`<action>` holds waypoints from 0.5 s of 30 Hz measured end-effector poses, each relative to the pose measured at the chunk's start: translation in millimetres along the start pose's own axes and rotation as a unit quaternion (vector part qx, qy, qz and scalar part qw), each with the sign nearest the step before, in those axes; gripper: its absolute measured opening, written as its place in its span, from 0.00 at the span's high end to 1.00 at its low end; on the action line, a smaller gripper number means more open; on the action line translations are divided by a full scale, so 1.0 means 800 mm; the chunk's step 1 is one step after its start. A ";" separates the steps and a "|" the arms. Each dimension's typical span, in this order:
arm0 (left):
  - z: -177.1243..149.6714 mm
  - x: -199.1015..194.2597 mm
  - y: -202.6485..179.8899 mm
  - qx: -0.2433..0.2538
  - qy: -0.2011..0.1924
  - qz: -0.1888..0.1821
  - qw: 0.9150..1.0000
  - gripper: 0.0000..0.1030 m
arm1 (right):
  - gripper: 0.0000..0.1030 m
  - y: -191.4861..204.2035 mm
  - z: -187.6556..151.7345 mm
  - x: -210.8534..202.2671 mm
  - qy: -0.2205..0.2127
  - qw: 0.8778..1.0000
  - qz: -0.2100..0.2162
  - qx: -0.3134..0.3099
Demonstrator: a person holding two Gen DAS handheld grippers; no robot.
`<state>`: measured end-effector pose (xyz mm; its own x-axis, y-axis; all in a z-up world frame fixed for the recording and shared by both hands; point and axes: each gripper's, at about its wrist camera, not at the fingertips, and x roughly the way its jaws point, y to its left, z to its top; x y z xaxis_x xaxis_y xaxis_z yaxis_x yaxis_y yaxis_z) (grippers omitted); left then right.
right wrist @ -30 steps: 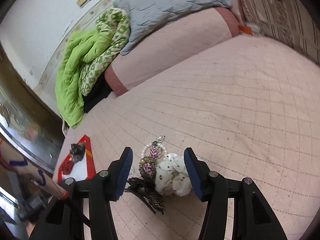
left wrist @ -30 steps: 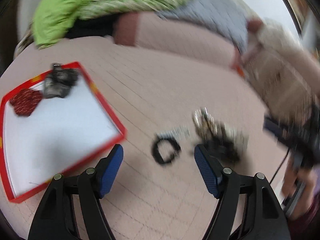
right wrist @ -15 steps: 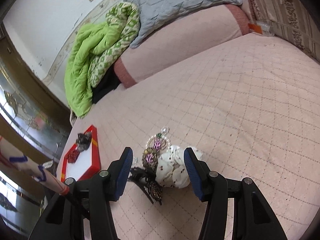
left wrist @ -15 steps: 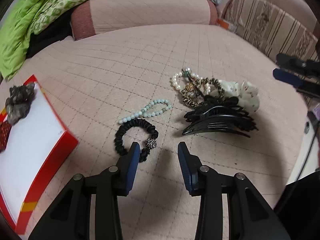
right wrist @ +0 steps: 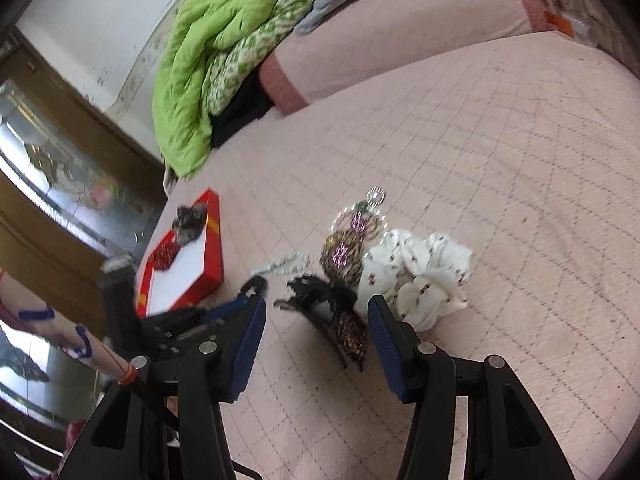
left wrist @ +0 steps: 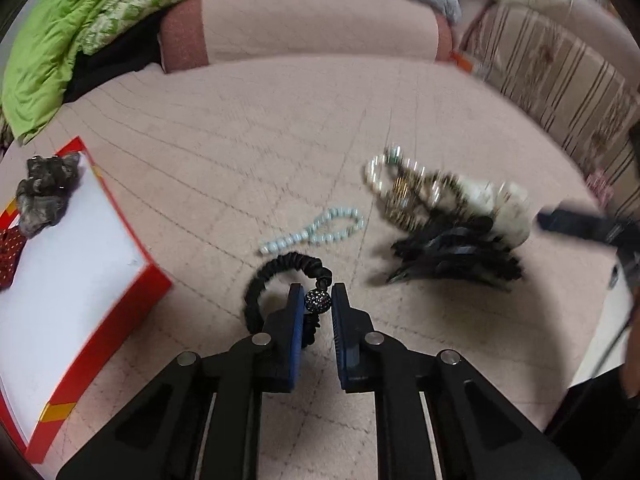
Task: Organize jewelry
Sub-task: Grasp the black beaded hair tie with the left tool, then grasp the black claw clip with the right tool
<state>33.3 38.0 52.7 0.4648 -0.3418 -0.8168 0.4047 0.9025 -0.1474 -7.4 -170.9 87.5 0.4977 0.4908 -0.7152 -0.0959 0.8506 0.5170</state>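
On a pink quilted bedspread (left wrist: 248, 136), the left gripper (left wrist: 317, 300) is closed on the sparkly bead of a black hair tie (left wrist: 280, 276), whose loop lies on the fabric just ahead of the blue pads. Only the left wrist view shows this grip plainly; from the right wrist view the left gripper (right wrist: 224, 312) appears as a blurred dark shape low on the bed, with just an arc of the hair tie (right wrist: 256, 282) visible. A pale bead bracelet (left wrist: 316, 232) lies just beyond the hair tie, apart from it. To the right sits a heap of a pearl strand (left wrist: 384, 176), a black hair claw (left wrist: 452, 256) and a white scrunchie (left wrist: 504, 208). The right wrist view shows the scrunchie (right wrist: 424, 276) has a small print, and that the right gripper (right wrist: 316, 320) stands wide open, holding nothing, near the heap. A red box (left wrist: 120, 312) with a white floor holds a grey scrunchie (left wrist: 46, 192) in its far corner.
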 end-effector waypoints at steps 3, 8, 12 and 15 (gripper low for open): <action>0.005 -0.022 0.010 -0.019 -0.031 -0.014 0.999 0.87 | 0.44 0.005 -0.006 0.016 0.027 0.999 -0.009 -0.016; 0.010 -0.031 0.020 -0.035 -0.043 -0.012 0.998 0.87 | 0.44 0.018 -0.015 0.035 0.043 0.998 -0.027 -0.045; 0.011 -0.038 0.025 -0.043 -0.052 -0.012 0.998 0.87 | 0.43 0.045 -0.025 0.046 0.070 0.993 0.008 -0.095; 0.011 -0.043 0.031 -0.052 -0.058 -0.013 0.997 0.87 | 0.43 0.060 -0.033 0.049 0.101 0.986 0.083 -0.109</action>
<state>34.5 69.8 82.2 0.5455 -0.3870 -0.7434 0.3360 0.9136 -0.2291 -15.6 -106.2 71.8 0.2805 0.6347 -0.7200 -0.3544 0.7656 0.5368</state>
